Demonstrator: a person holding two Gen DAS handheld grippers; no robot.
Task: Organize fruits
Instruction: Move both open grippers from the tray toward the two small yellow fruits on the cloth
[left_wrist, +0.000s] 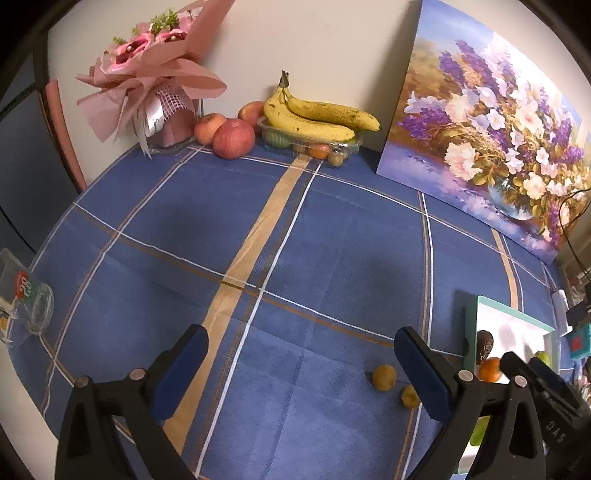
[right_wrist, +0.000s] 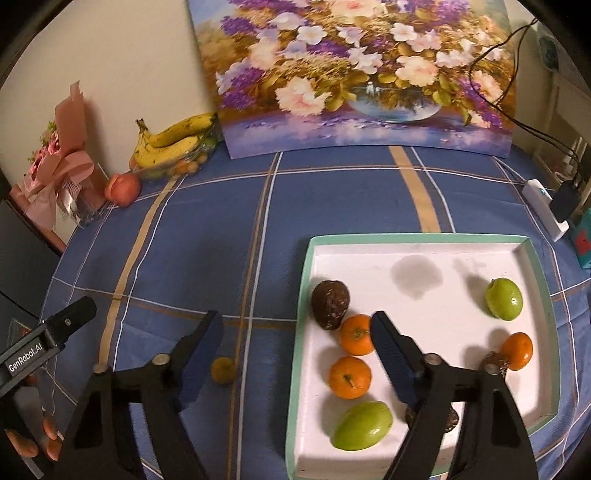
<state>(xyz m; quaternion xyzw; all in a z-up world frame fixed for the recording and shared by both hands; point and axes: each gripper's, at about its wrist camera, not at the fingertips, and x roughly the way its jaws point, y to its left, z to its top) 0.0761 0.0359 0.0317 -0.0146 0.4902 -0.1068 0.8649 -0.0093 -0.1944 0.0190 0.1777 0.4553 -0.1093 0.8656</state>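
My left gripper (left_wrist: 303, 369) hangs open over the blue checked cloth with nothing between its blue pads. Two small yellow-brown fruits (left_wrist: 384, 376) (left_wrist: 410, 397) lie on the cloth by its right finger. My right gripper (right_wrist: 295, 362) is open too, straddling the left rim of the white tray (right_wrist: 303, 332). One small yellow fruit (right_wrist: 222, 370) lies on the cloth just inside its left finger. In the tray lie a dark wrinkled fruit (right_wrist: 330, 302), three oranges (right_wrist: 349, 376) and two green fruits (right_wrist: 362, 424) (right_wrist: 504, 299).
Bananas (left_wrist: 317, 114) rest on a clear box of small fruit at the back, with apples (left_wrist: 233, 138) and a pink bouquet (left_wrist: 155, 74) to the left. A flower painting (right_wrist: 354, 74) leans on the wall. A glass (left_wrist: 33, 302) lies at the left edge, a power strip (right_wrist: 543, 206) at the right.
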